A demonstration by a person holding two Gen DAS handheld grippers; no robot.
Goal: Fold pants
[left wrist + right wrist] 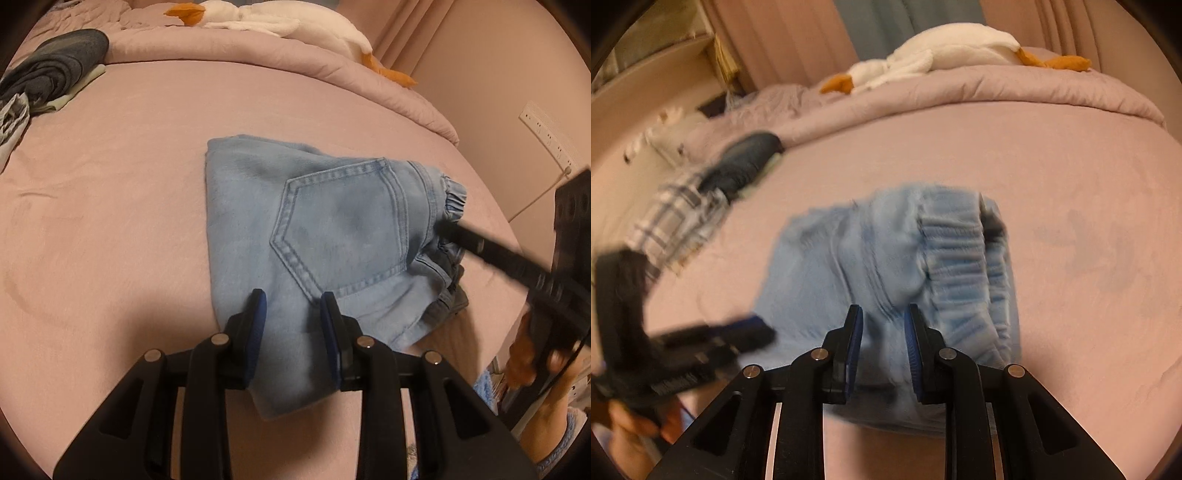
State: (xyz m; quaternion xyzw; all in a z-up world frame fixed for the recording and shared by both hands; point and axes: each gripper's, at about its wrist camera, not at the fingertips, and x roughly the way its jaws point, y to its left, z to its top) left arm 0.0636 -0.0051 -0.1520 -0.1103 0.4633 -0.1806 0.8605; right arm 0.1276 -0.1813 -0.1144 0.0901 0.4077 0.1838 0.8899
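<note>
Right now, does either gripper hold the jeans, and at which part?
No hold shows. Both the left gripper and right gripper stand open over the folded jeans.

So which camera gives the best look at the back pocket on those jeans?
The left wrist view: the back pocket on the jeans is sharp and fully visible. The right wrist view is blurred, showing mostly the elastic waistband; no pocket is discernible.

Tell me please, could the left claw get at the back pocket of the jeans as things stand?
Probably yes. The left claw is open just short of the back pocket, which lies face up on the folded jeans with nothing over it. The right claw is at the waistband, off to the side.
</note>
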